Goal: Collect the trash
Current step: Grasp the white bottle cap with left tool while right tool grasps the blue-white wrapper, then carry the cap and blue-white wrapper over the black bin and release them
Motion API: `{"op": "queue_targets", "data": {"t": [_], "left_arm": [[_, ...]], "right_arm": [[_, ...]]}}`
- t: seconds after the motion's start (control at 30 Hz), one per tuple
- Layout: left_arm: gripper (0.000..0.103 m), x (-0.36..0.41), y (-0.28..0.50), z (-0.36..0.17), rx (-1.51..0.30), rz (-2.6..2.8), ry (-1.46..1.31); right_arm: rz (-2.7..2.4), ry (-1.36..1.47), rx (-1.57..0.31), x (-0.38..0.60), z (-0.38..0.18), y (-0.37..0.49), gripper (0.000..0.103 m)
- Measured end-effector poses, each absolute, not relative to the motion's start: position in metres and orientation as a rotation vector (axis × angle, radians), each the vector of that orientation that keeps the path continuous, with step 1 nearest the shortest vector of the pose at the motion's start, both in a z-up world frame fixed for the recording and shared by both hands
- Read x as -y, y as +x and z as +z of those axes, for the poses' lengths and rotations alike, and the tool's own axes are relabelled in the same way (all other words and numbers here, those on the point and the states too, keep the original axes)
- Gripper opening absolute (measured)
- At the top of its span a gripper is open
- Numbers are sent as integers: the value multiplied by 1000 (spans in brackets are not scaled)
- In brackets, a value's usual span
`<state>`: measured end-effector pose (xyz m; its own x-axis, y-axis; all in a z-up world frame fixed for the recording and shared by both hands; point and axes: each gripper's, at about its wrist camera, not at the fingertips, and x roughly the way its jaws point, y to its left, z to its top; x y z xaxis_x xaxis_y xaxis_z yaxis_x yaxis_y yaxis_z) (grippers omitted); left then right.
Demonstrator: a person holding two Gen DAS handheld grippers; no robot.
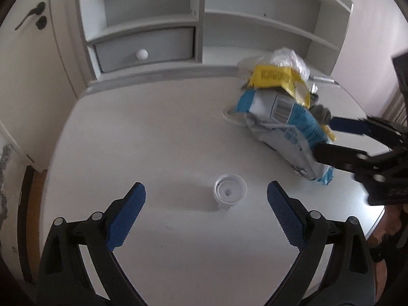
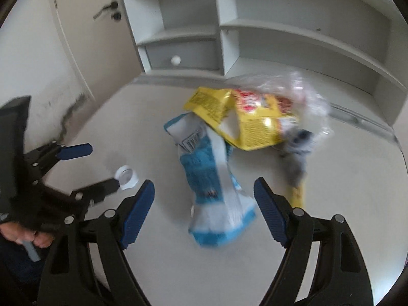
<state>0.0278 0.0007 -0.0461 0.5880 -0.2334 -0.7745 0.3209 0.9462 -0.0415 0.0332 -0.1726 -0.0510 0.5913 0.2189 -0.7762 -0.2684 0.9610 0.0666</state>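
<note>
A small white plastic cup (image 1: 229,195) lies on the white desk (image 1: 153,132), between the open fingers of my left gripper (image 1: 206,194). A pile of trash sits at the right: a blue and white wrapper (image 1: 285,125), a yellow wrapper (image 1: 278,79) and a clear plastic bag (image 1: 288,58). My right gripper (image 2: 204,192) is open with the blue and white wrapper (image 2: 214,183) between its fingers; the yellow wrapper (image 2: 244,117) and clear bag (image 2: 301,89) lie beyond. The cup (image 2: 126,174) shows at the left by my left gripper (image 2: 102,165). The right gripper (image 1: 323,137) shows at the pile.
A white shelf unit (image 1: 204,25) with a grey drawer (image 1: 145,48) stands at the desk's back. A door (image 1: 28,51) with a dark handle is at the left. A dark grey crumpled thing (image 2: 298,163) lies by the yellow wrapper.
</note>
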Motion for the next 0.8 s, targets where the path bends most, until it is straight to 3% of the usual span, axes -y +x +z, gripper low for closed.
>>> {"op": "queue_targets", "data": {"t": [0.13, 0.17, 0.2, 0.27, 0.3, 0.37, 0.43, 0.8], "left_arm": [[93, 2, 42, -60, -907, -339, 121], [93, 2, 47, -63, -913, -342, 119], [93, 3, 48, -65, -913, -343, 118], [88, 5, 48, -67, -912, -344, 128], [82, 6, 48, -68, -909, -348, 134], [51, 7, 47, -70, -913, -340, 144], [29, 6, 43, -69, -905, -326, 158], [29, 6, 17, -32, -819, -296, 134]], "right_arm": [[260, -94, -918, 160, -61, 44, 60], [245, -111, -926, 157, -65, 46, 47], [245, -117, -930, 151, -66, 49, 41], [248, -113, -916, 155, -64, 47, 36], [258, -106, -903, 154, -61, 44, 35], [280, -100, -881, 152, -53, 40, 33], [308, -80, -867, 150, -44, 33, 31], [346, 56, -797, 177, 5, 3, 30]]}}
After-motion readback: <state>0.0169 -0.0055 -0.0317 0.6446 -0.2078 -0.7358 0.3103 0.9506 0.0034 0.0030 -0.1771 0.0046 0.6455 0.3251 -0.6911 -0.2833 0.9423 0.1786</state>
